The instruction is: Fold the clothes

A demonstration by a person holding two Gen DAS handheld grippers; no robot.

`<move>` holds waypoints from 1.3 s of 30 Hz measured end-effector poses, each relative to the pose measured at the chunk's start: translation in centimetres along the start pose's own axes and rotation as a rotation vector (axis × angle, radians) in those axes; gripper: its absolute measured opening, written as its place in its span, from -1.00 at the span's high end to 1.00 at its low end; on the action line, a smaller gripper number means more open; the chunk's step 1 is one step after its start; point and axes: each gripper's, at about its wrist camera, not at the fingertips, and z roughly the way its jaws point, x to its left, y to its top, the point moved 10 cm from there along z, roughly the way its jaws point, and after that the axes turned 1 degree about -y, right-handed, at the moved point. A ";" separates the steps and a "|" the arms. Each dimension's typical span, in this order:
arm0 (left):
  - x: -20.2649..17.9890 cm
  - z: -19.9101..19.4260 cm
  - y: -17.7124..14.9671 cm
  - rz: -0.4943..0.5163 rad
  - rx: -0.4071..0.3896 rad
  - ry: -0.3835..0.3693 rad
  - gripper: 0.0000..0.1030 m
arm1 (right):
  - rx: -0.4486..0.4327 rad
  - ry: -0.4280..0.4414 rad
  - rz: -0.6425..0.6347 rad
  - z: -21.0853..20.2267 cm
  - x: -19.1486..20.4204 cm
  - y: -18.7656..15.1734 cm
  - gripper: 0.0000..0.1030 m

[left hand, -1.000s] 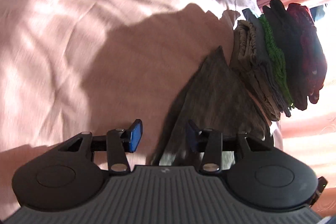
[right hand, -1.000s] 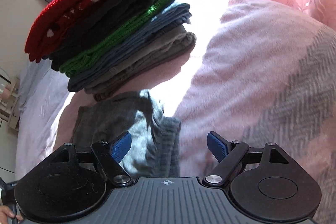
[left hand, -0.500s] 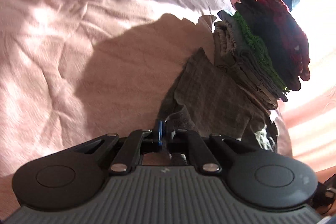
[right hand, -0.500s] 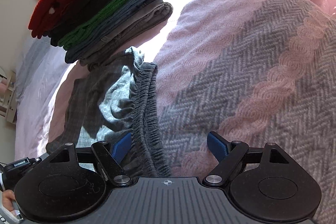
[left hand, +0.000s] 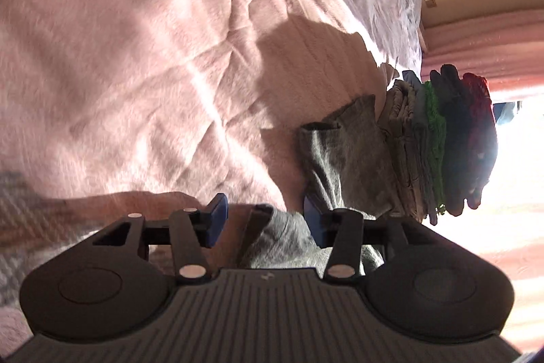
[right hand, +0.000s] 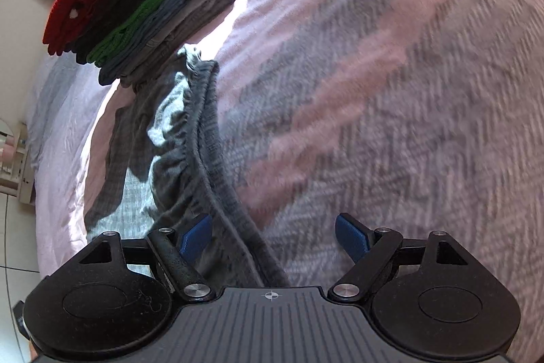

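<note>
A crumpled grey garment [left hand: 343,159] with an elastic waistband [right hand: 204,131] lies on the bed, running from a stack of folded clothes down toward both grippers. The stack [right hand: 136,2] has a red knit on top, then dark, green, blue and grey layers; in the left wrist view the stack [left hand: 438,142] stands at the right. My left gripper [left hand: 265,220] is open, with a fold of the grey garment lying between its blue pads. My right gripper [right hand: 275,238] is open wide, and the waistband passes between its fingers close to the left pad [right hand: 195,237].
A wrinkled pink duvet [left hand: 153,56] covers the bed on the left. A grey and pink herringbone blanket [right hand: 391,91] lies to the right of the garment. Pink curtains [left hand: 482,36] hang behind the stack. A small shelf [right hand: 20,159] and tiled floor are beyond the bed's left edge.
My left gripper shut on the garment's edge half a second ago and now stands open again, farther from the stack. My right gripper stayed open and drew back along the waistband.
</note>
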 end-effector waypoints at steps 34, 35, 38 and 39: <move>6.9 -10.5 -18.5 -0.348 0.034 0.042 0.87 | -0.024 0.093 0.264 -2.8 -0.5 -6.3 -0.58; 6.5 -10.7 -18.2 -0.295 0.019 0.050 0.99 | -0.016 0.081 0.251 -2.6 -0.4 -6.3 -0.10; 4.0 -12.5 -17.0 -0.093 -0.052 0.054 0.99 | 0.022 0.041 0.234 -2.1 -0.8 -6.8 0.85; 2.4 -13.7 -16.6 -0.001 -0.085 0.038 0.99 | 0.021 0.036 0.242 -2.2 -1.0 -6.8 0.87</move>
